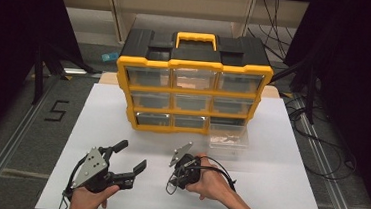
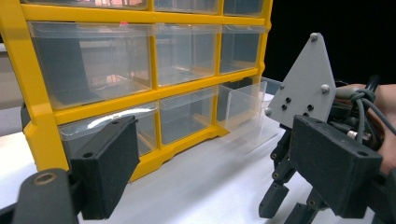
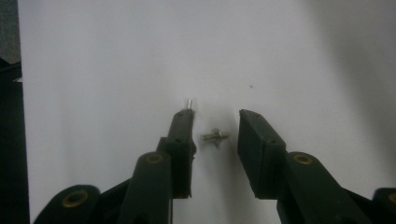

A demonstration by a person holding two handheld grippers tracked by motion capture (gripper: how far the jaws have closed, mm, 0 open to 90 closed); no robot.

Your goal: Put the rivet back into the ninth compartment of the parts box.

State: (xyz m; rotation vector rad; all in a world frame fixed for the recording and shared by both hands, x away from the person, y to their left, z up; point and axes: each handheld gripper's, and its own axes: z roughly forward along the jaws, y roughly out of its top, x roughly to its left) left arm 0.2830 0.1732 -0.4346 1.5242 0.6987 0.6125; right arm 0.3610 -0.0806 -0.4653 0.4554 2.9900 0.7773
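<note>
Below, the scene line by line.
Right gripper [image 3: 215, 122]: pointed down at the white table [image 3: 116, 56], jaws partly open, gripping nothing; in the high view it [image 1: 184, 170] sat near the front edge, held in a hand [image 1: 212, 184].
Screw [image 3: 215, 136]: lay flat on the table in the gap between the right jaws, touching neither.
Second screw [image 3: 189, 103]: a small pin-like piece just beyond the tip of the jaw on the left of the right gripper view; whether it touched that tip could not be told.
Left gripper [image 1: 133, 156]: jaws wide open and empty, held low over the table, left of the right gripper and near it.
Organizer [image 1: 192, 92]: yellow frame with clear drawers in three rows, stood upright at the back of the table, well apart from both grippers.
Drawer [image 1: 228, 138]: one clear drawer was out, set on the table just in front of the organizer's lower right corner; also seen in the left gripper view [image 2: 243, 109].
</note>
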